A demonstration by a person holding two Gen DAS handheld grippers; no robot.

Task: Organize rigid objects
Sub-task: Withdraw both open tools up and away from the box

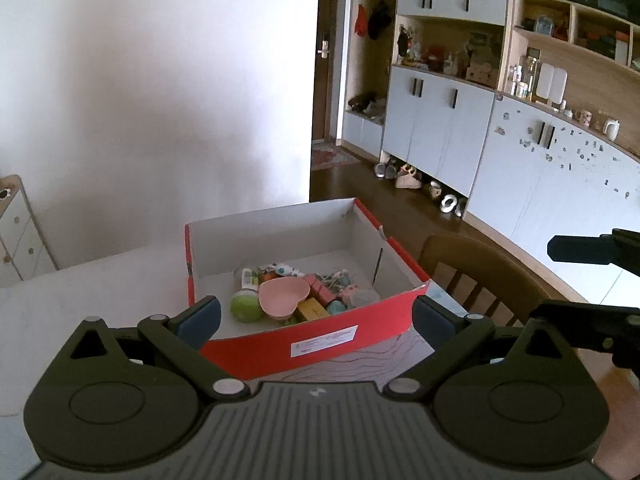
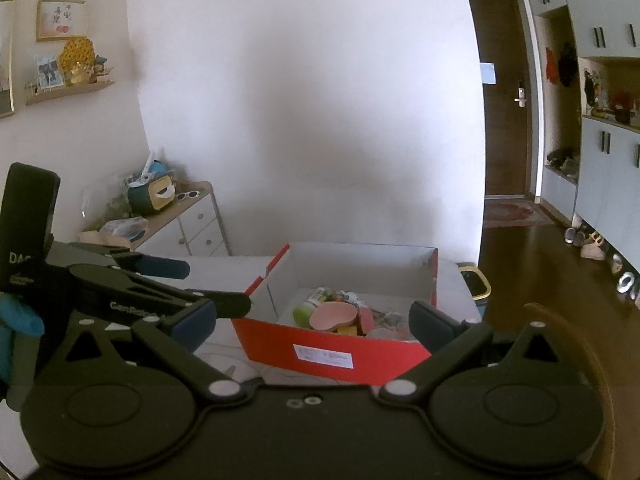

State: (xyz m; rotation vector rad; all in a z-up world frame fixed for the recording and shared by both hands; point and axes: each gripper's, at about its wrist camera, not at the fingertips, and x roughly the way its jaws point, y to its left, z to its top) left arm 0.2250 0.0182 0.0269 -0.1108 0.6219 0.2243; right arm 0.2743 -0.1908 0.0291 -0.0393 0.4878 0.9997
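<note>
One red cardboard box [image 1: 320, 340], white inside, stands open-topped on the pale surface [image 1: 80, 300]. Its contents lie heaped at the near end: one pink heart-shaped dish [image 1: 283, 296], one green round-capped bottle [image 1: 245, 307], one yellow block [image 1: 312, 309] and smaller items too jumbled to count. Two claws face the box, both short of it: left claw [image 1: 316, 314] and right claw [image 2: 312, 322], each spread wide with nothing between the pads. One wooden chair [image 1: 480, 276] stands beside the surface.
</note>
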